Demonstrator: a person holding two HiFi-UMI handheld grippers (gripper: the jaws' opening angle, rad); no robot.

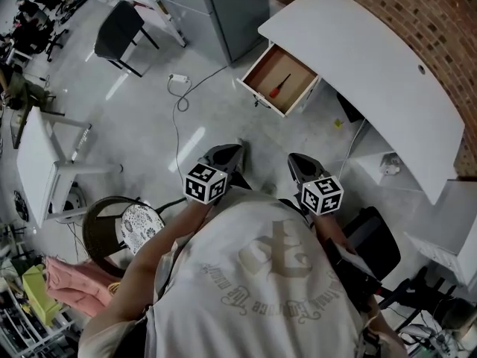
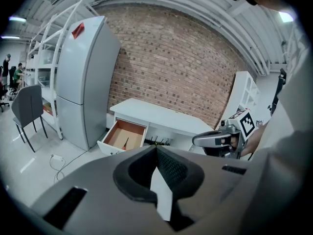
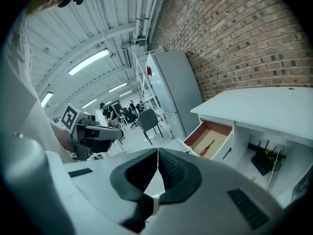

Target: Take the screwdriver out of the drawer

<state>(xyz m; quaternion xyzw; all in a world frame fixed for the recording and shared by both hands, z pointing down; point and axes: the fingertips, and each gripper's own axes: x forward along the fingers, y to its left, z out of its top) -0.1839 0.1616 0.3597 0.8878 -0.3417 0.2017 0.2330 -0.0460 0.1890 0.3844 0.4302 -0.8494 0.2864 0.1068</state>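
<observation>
A patterned stool (image 1: 141, 226) is shown only in the head view, at eight o'clock. The left gripper (image 1: 237, 151) and right gripper (image 1: 294, 159) are held clenched, empty. The screwdriver (image 1: 280, 86) is seen in the open drawer (image 1: 262, 71) at twelve o'clock, under the white desk (image 1: 358, 58). The grey floor (image 1: 149, 118) is backed by a brick wall (image 1: 417, 21).

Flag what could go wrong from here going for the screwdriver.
1. Left gripper and right gripper are both shut; arriving like that would likely shove the screwdriver around the drawer.
2. A cable trails over the floor near the walk-up: possible snag.
3. The screwdriver lies flat, so the pinch may slip.
</observation>
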